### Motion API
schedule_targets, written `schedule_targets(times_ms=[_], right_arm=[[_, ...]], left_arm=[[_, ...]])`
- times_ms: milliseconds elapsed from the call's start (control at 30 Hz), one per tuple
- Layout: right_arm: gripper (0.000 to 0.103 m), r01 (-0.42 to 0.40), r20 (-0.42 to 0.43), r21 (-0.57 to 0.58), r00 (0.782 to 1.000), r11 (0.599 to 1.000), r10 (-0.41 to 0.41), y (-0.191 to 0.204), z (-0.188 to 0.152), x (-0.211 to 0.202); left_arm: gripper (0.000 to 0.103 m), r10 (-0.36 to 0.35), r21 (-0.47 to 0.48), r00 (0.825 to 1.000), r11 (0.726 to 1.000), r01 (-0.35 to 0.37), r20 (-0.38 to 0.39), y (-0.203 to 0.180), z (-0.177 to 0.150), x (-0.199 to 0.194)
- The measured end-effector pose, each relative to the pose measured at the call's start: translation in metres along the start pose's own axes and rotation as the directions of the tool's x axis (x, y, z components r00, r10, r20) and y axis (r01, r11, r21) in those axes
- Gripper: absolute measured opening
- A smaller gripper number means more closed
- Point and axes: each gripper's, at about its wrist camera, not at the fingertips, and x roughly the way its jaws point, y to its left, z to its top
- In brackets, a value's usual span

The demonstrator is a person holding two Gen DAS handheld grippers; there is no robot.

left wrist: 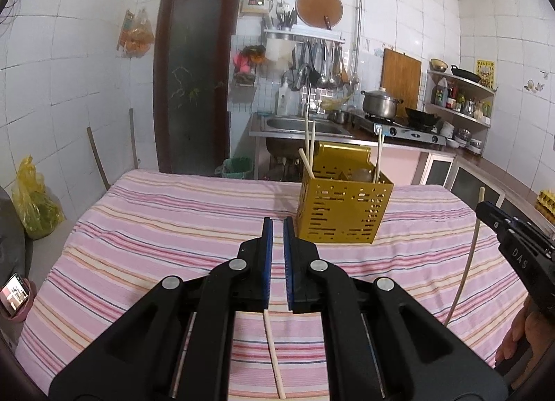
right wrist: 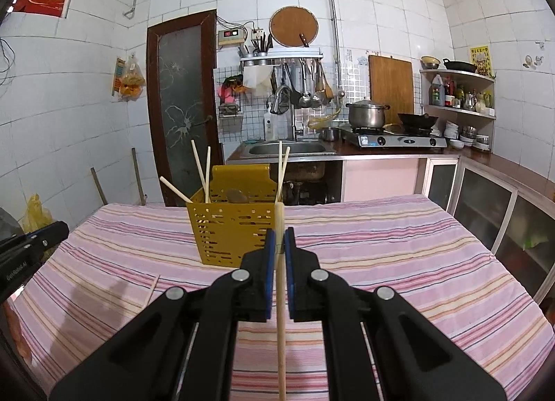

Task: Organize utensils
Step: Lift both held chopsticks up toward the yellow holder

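Black tongs w/ blue pads, silver rivets

a table under a pink striped cloth carries a yellow perforated utensil holder — chopsticks standing in it — toward the table's far edge.

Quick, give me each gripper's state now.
Left gripper: shut on a chopstick.
Right gripper: shut on a chopstick, upright between its jaws.
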Motion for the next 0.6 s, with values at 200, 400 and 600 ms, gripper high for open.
schedule_targets(times_ms=[200,400,600], right_arm=[[0.006,-0.002,0.015,-0.006,1.0,1.0,0.002,-0.001,0.005,-0.002],[0.006,-0.001,-0.001,-0.02,1.0,1.0,0.001,0.0,0.008,0.005],[0.006,0.002,-0.015,-0.021,1.0,1.0,-0.002,-0.004,0.006,0.019]], left_arm=[[0.005,-0.001,0.003,1.0,1.0,0.001,0.019,0.001,0.003,-0.004],[0.005,-0.009,-0.025,1.0,1.0,0.009,-0.017,0.011,0.01,0.009],[0.006,0.01,-0.043,0.99,0.999,-0.016,-0.144,0.023,0.003,0.052]])
